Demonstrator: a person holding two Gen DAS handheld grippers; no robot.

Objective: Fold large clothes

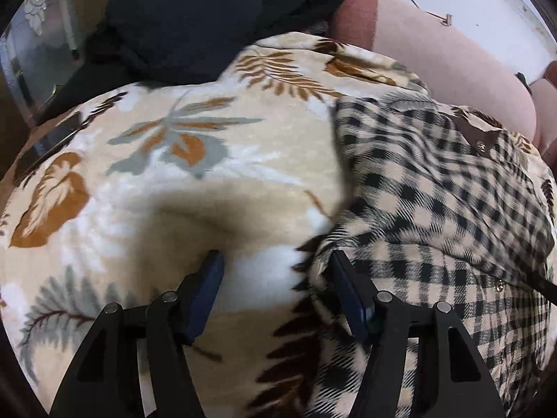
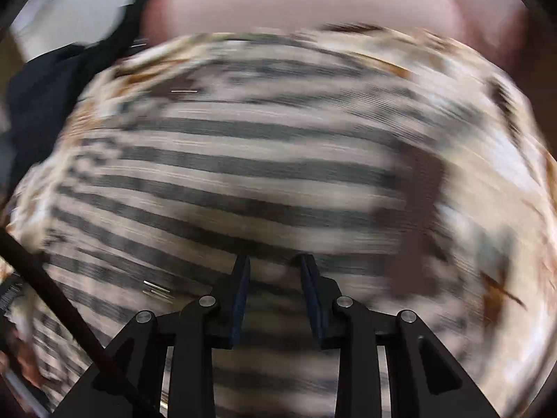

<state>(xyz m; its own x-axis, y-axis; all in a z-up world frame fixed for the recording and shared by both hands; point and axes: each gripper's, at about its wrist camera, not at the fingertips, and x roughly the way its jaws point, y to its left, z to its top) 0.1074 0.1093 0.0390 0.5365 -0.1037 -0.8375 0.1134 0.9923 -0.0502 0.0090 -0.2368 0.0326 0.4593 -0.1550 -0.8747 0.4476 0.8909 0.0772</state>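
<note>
A beige-and-black checked garment [image 1: 435,216] with a brown tab and snap buttons lies crumpled on a leaf-print blanket [image 1: 195,160]. My left gripper [image 1: 275,261] is open and empty; its left finger presses into the blanket, its right finger touches the garment's left edge. In the right wrist view, heavily motion-blurred, the checked garment [image 2: 250,174] fills the frame as streaked stripes. My right gripper [image 2: 275,261] is open, just over the garment, with nothing between its fingers.
A pile of dark navy and black clothes [image 1: 195,24] lies at the back left of the blanket. A pink cushion [image 1: 452,59] sits at the back right, seen also in the right wrist view [image 2: 313,3]. A dark strap [image 2: 62,306] crosses the lower left.
</note>
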